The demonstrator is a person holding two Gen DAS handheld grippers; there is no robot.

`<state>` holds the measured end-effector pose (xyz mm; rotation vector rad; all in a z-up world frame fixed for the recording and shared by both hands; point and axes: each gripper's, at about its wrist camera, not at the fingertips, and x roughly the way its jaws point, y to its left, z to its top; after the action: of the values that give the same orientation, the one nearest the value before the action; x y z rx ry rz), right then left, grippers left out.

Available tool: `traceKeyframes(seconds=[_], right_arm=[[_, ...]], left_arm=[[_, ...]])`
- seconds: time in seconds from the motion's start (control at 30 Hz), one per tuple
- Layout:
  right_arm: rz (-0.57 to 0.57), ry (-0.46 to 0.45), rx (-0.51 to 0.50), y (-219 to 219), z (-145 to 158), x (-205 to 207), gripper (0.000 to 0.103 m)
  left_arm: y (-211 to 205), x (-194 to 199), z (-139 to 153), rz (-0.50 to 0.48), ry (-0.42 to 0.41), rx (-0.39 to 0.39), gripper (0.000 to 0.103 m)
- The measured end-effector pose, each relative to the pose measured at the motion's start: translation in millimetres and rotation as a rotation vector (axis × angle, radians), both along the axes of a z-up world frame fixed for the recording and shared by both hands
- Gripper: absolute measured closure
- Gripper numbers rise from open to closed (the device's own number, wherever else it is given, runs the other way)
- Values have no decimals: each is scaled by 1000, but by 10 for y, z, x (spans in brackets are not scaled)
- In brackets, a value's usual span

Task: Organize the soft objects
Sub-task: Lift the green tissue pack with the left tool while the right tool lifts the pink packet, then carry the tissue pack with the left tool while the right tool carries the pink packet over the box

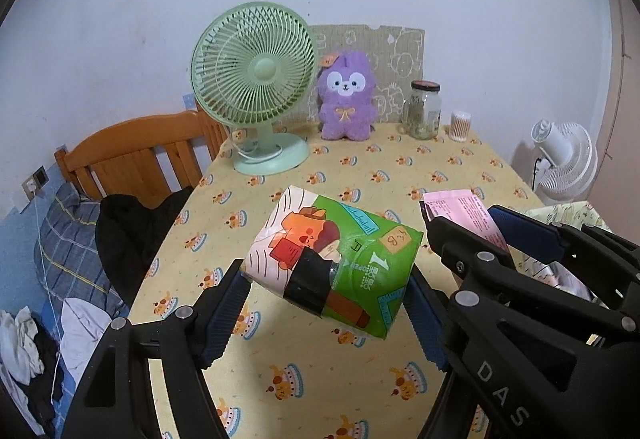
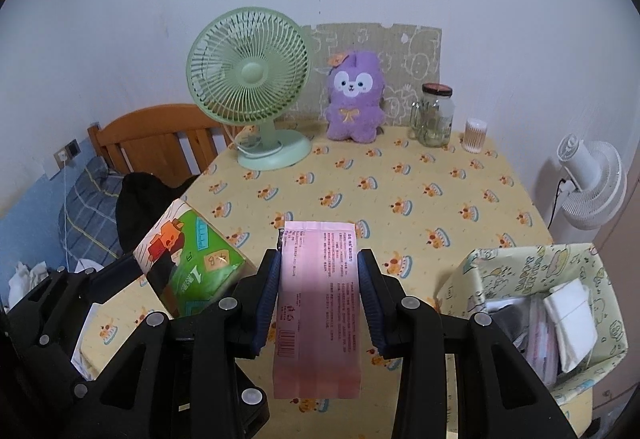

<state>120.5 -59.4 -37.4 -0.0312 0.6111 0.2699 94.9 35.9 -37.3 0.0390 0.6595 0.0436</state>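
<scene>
Left gripper (image 1: 328, 303): clamped on the green tissue pack (image 1: 334, 259), held above the table (image 1: 400, 167)
Right gripper (image 2: 318, 299): squeezing the pink pack (image 2: 318, 303) across its narrow sides, also lifted
Handling: both look light, squashy and slippery in their wrappers; grip mid-body
Likely goal: the patterned box (image 2: 520, 263), at the right

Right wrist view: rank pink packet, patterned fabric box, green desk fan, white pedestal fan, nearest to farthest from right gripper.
1. Pink packet, clamped in the right gripper.
2. Patterned fabric box, right, close by.
3. Green desk fan, far left of the table.
4. White pedestal fan, off the table, right; roughly as far, too close to call.
</scene>
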Motion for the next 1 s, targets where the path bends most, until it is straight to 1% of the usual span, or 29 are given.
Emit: traceKeyframes(seconds=[0.2,0.43,1.0], right_arm=[[-3,-31,9,-113,123,-91,61],[-12,-53,20,-294,205,-164,61],[-70,-90,32,-798,272,-237,61]], left_arm=[[-110,-62,124,0,-33,-1,26],[-264,-135,196,-20,-55,-14,26],[-778,-198,273,-88,-92,-13,25]])
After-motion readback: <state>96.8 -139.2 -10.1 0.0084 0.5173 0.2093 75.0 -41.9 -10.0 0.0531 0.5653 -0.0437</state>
